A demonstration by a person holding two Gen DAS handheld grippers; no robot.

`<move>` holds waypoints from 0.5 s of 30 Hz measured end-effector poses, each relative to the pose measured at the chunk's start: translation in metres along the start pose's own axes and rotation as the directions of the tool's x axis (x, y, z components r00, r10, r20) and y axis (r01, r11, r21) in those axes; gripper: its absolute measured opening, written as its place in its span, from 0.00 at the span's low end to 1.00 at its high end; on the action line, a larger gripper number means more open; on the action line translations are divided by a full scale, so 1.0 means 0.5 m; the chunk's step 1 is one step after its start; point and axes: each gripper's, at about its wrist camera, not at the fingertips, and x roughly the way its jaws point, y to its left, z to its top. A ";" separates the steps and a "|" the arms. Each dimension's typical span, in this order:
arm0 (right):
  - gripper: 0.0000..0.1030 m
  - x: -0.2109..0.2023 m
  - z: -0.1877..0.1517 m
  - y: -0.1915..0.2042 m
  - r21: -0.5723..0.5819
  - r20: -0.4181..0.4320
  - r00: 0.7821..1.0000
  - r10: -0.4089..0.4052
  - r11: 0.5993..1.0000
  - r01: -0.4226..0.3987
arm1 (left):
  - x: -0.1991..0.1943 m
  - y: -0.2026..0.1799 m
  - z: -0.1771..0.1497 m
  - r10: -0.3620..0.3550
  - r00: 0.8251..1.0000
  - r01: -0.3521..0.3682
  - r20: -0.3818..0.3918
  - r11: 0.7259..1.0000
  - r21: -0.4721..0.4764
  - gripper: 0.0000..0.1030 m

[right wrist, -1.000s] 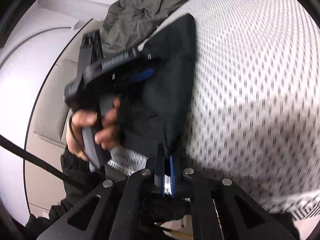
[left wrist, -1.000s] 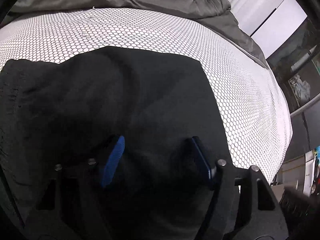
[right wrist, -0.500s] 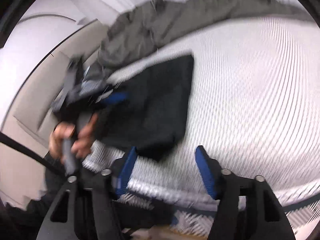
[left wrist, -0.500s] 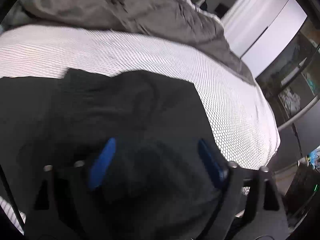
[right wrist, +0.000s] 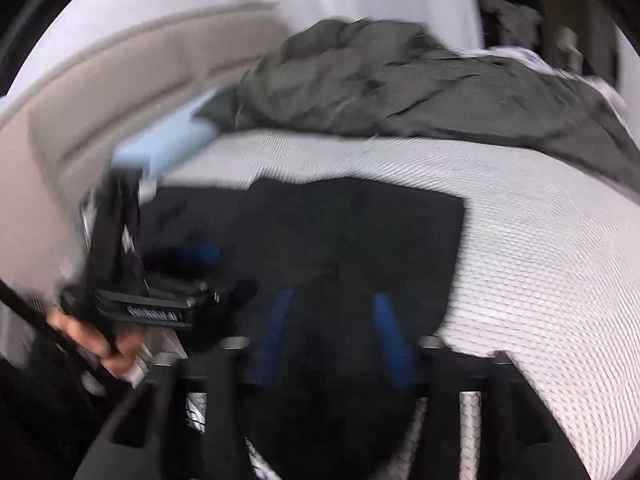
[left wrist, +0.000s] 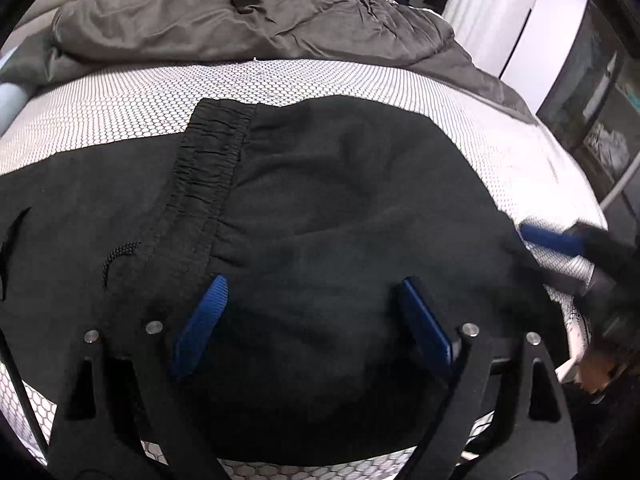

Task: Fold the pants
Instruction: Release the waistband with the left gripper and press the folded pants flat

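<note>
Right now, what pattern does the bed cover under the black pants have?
The bed cover is white with a fine dark honeycomb pattern, sharpest in the left wrist view.

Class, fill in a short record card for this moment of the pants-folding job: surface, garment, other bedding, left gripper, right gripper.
surface: white mesh-patterned mattress
garment: black pants lying flat and folded, waistband showing on top
other bedding: grey duvet bunched at the far side
left gripper: open above the pants, nothing between its fingers
right gripper: jaws closing over the pants; view blurred, pads not seen pressing
</note>
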 end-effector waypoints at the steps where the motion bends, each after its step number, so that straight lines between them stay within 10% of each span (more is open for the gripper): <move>1: 0.38 0.021 -0.017 0.013 -0.022 -0.036 0.999 0.002 1.000 -0.002 | 0.008 -0.003 0.000 0.007 1.000 -0.007 0.001 1.000 0.011 0.84; 9: 0.36 0.003 -0.120 -0.019 -0.104 -0.052 0.985 -0.162 0.982 0.156 | 0.023 -0.009 -0.007 0.040 0.999 -0.040 -0.005 0.997 0.067 0.84; 15: 0.37 -0.051 -0.108 -0.042 -0.023 0.030 0.994 -0.102 0.994 0.103 | -0.021 -0.015 -0.001 0.011 0.999 -0.012 0.036 1.000 0.028 0.84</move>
